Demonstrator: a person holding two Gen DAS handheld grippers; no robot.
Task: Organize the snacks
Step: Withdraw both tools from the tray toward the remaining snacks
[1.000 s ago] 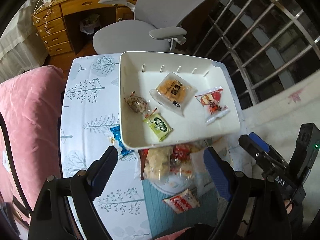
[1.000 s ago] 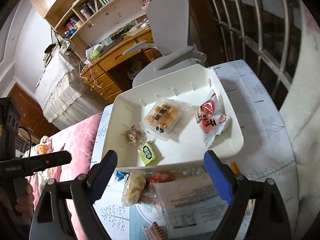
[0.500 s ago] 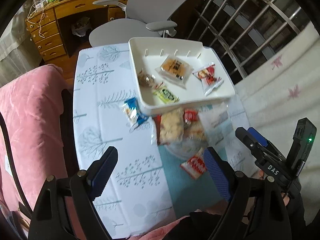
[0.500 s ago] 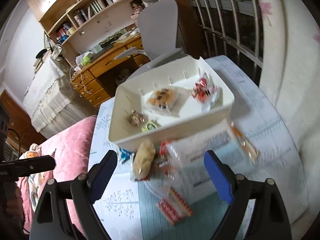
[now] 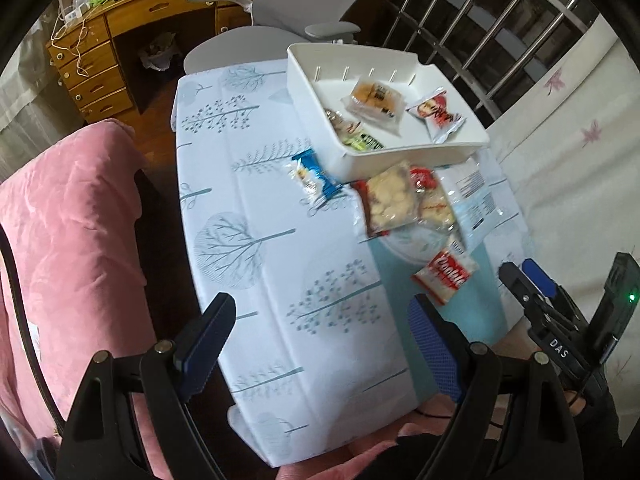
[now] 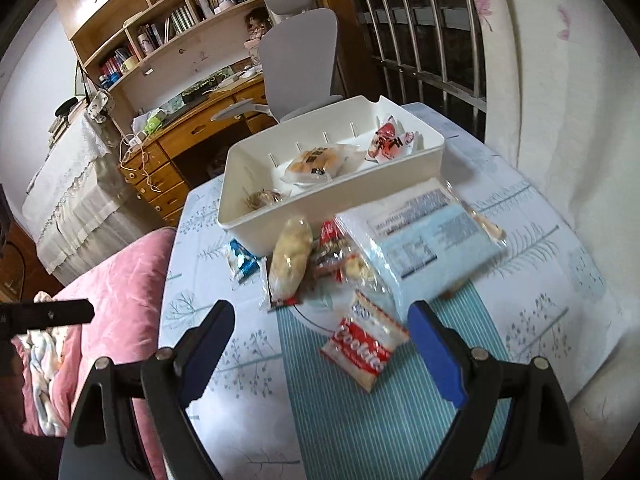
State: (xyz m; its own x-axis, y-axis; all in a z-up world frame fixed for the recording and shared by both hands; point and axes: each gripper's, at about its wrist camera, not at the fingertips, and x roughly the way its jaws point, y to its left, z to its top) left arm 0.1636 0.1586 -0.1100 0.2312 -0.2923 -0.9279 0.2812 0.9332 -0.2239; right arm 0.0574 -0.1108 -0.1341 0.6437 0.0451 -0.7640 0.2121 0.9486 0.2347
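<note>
Both tools empty. Left gripper (image 5: 316, 340) had its fingers spread wide over bare tablecloth (image 5: 248, 208), nothing between them. Right gripper (image 6: 320, 344) was spread wide too, pads clear of everything, with the red-and-white cookie packet (image 6: 366, 346) lying on the cloth in the gap, untouched.

White tray (image 6: 400, 168) sat at 12 o'clock on the table, against the far edge. 4 snacks were already in it: an orange biscuit pack (image 5: 374, 98), a red-white pack (image 5: 438, 114), a brownish wrapped piece (image 5: 340, 124) and a green-labelled packet (image 5: 366, 143) against the near wall. They looked spaced out, probably so each stayed easy to see.

Unsorted pile lay just in front of the tray at about 1 o'clock from the left tool: a clear bag of pale puffs (image 5: 390, 200), a red-wrapped snack (image 5: 430, 196) touching it, and a large flat bag with a printed label (image 6: 428, 240) partly over them. A blue packet (image 5: 314, 178) lay alone at the tray's near-left corner, just beside its wall. The cookie packet sat nearest the person, at 6 o'clock of the pile.

My guess: the wide spread was set for the next pick, and the cookie packet looked the likeliest target since the right tool framed it. Flat crinkly wrapper could slip.
</note>
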